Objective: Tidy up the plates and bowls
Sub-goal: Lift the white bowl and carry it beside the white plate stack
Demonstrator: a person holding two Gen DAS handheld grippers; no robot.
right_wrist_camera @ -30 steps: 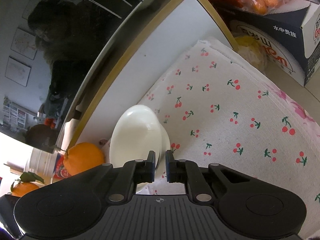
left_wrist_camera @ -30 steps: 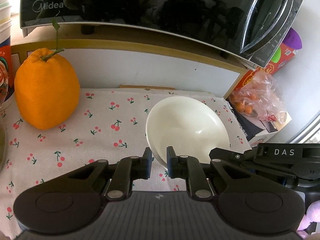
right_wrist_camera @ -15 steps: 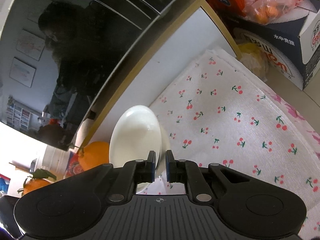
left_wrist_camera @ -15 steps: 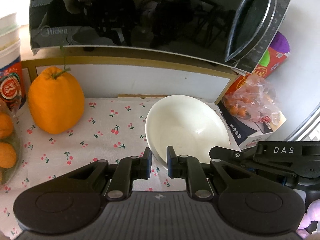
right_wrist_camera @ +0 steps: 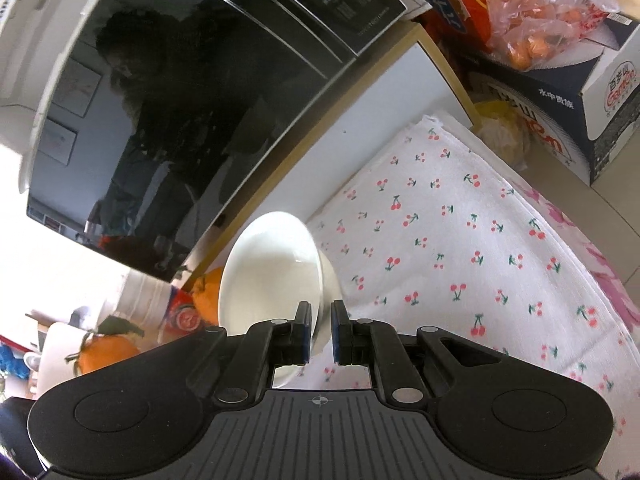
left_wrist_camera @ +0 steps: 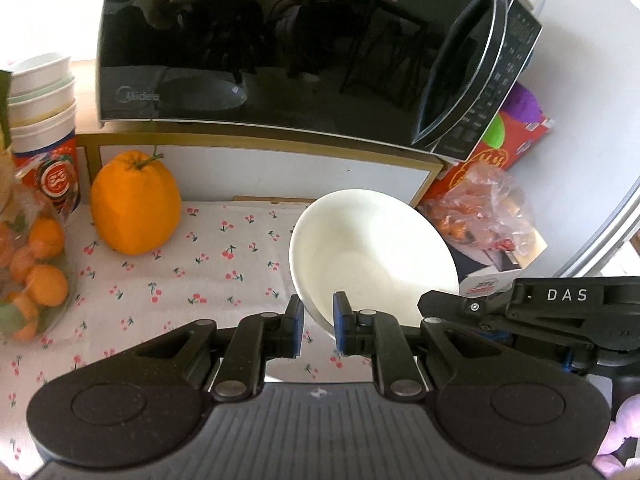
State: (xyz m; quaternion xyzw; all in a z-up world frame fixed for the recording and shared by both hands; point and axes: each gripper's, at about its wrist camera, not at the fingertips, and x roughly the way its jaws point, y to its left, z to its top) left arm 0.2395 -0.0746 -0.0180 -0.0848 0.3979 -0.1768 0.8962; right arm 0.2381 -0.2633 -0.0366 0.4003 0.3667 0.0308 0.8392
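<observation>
Left wrist view: the left gripper (left_wrist_camera: 319,320) is clamped narrowly on the near rim of the white bowl (left_wrist_camera: 372,252). One pad sits inside the rim and the other outside. The bowl is tilted, its hollow facing the camera, and lies at about 1 o'clock from the fingertips, over the cherry cloth (left_wrist_camera: 192,276). Whether its underside touches the cloth cannot be told. At 3 o'clock the right gripper's dark body (left_wrist_camera: 560,312) reaches in to the bowl's right edge. A big orange (left_wrist_camera: 134,204) stands on the cloth at 10 o'clock, well apart from the bowl. A bag of small oranges (left_wrist_camera: 32,272) sits at 9 o'clock, with a stack of paper cups (left_wrist_camera: 44,120) behind it. The black microwave (left_wrist_camera: 280,52) fills 12 o'clock, on a white shelf. At 2 o'clock a plastic bag of fruit (left_wrist_camera: 484,208) rests on boxes.

Right wrist view: the right gripper (right_wrist_camera: 320,326) is pinched tight on the bowl (right_wrist_camera: 268,268) at its rim, which runs between the pads. The bowl stands nearly on edge, its hollow facing left, at 11 o'clock from the tips. The cloth (right_wrist_camera: 460,260) spreads from 1 to 4 o'clock. The microwave (right_wrist_camera: 180,100) covers 10 to 12 o'clock. The orange (right_wrist_camera: 206,292) peeks out behind the bowl at 9 o'clock. A carton (right_wrist_camera: 560,120) with the fruit bag (right_wrist_camera: 532,20) on top sits at 2 o'clock.
</observation>
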